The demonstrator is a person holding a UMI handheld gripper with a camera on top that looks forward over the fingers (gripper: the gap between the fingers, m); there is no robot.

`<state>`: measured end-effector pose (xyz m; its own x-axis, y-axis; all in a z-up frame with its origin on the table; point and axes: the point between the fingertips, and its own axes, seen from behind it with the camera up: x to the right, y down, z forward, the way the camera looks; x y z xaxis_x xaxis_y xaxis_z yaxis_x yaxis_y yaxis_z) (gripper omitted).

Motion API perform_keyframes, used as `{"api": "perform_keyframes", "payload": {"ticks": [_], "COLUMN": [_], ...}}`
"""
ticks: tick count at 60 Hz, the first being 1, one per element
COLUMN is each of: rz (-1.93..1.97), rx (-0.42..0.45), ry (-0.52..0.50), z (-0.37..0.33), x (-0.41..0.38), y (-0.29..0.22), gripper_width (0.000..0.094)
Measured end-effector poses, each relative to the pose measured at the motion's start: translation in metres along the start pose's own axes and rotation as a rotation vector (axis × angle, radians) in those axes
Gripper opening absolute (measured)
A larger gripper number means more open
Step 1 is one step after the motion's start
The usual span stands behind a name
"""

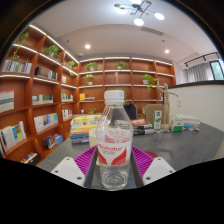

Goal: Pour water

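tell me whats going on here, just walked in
A person is working a handheld claw in a room lined with bookshelves. A clear water bottle with a red and white label stands upright between the claw's two fingers, its cap on. Whether the pads press on it cannot be told. Beyond it a grey table carries boxes and books. No cup to pour into is in view.

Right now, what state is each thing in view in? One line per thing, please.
Water bottle: upright on the table, cap on, between the fingers; contact with the pads can't be told.
Gripper: fingers either side of the bottle, level with the table.
Table: dark top, cluttered at the far edge.
Boxes and packets: standing or stacked, untouched.
Bookshelves: filled with books and plants.
Ceiling lights: on.
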<state>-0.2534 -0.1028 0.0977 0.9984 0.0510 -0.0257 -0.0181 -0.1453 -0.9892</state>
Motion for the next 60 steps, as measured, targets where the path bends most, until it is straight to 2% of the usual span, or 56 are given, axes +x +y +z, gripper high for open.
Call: {"api": "perform_keyframes", "payload": {"ticks": [3, 11, 12, 14, 15, 36, 52, 60], "rz": [-0.007, -0.022, -0.028, -0.028, -0.030, -0.193, -0.927, -1.321], "rx": [0.014, 0.040, 0.043, 0.046, 0.049, 0.044, -0.004, -0.026], "ry": [0.009, -0.002, -0.002, -0.003, -0.005, -0.014, 0.136, 0.164], "z": [0.004, 0.007, 0.001, 0.006, 0.006, 0.005, 0.038, 0.062], "x": [0.003, 0.000, 0.000, 0.001, 0.001, 0.009, 0.093, 0.106], "y": [-0.001, -0.002, -0.004, -0.002, -0.003, -0.021, -0.062, -0.080], "gripper_width": [0.0515, 0.0439, 0.0392, 0.0387, 0.0353, 0.0350, 0.0350, 0.0349]}}
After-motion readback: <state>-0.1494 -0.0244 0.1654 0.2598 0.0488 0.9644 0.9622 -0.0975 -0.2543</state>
